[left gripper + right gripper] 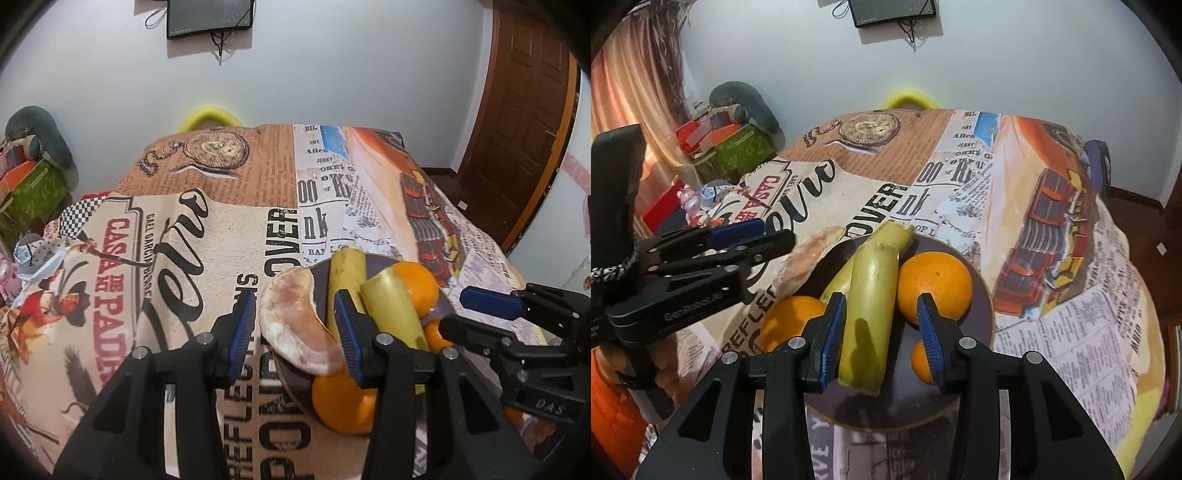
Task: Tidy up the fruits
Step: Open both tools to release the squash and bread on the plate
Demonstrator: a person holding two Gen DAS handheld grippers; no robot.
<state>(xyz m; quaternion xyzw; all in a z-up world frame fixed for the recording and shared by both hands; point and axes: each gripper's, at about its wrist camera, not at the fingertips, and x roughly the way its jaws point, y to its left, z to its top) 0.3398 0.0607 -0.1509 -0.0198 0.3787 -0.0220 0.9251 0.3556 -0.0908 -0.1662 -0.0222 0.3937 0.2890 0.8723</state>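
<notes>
Right now my left hand-held gripper (297,328) straddles the pomelo segment (295,317) curving lengthwise between its half-spread pads, seemingly ungripped, while my right hand-held gripper (881,325), slightly parted, brackets the sugarcane piece (873,295).

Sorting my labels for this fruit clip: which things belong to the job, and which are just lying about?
Job: pomelo segment, two cane pieces, oranges, dark plate, left claw, right claw.
Lying about: green box, wall screen, door.

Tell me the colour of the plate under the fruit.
The plate is dark purplish brown with a thin lighter edge, clearest in the right wrist view.
</notes>
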